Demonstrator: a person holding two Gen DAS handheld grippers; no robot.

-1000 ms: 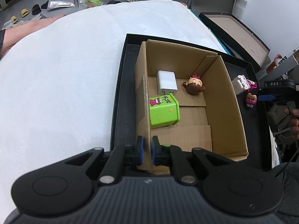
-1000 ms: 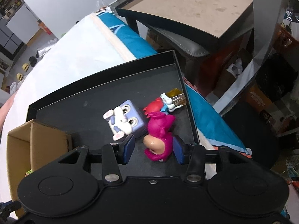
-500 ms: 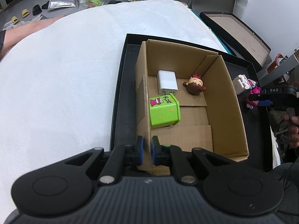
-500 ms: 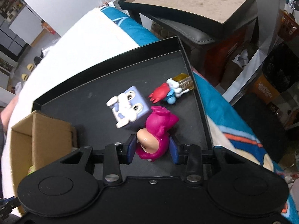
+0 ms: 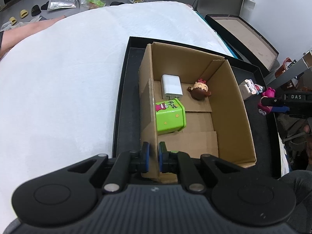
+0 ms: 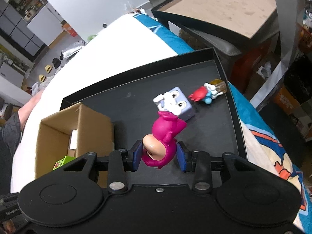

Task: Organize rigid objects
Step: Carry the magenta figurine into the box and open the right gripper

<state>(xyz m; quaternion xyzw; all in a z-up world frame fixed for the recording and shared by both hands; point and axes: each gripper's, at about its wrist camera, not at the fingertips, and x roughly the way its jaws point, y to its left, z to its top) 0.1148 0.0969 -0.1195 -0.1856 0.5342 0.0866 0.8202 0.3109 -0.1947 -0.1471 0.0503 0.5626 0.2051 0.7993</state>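
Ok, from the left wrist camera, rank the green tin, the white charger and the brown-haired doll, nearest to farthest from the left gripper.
Left gripper is clamped on the cardboard box wall.
1. Green tin, just ahead, by that wall.
2. White charger, behind the tin.
3. Brown-haired doll, toward the far right corner; only slightly farther than the charger.

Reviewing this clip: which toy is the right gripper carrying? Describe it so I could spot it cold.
Find the black tray beside the cardboard box. Above its floor, the right gripper has its jaws shut on a magenta figurine. Unlike the lavender cube toy and red-and-blue figure behind, it is magenta with a tan face.
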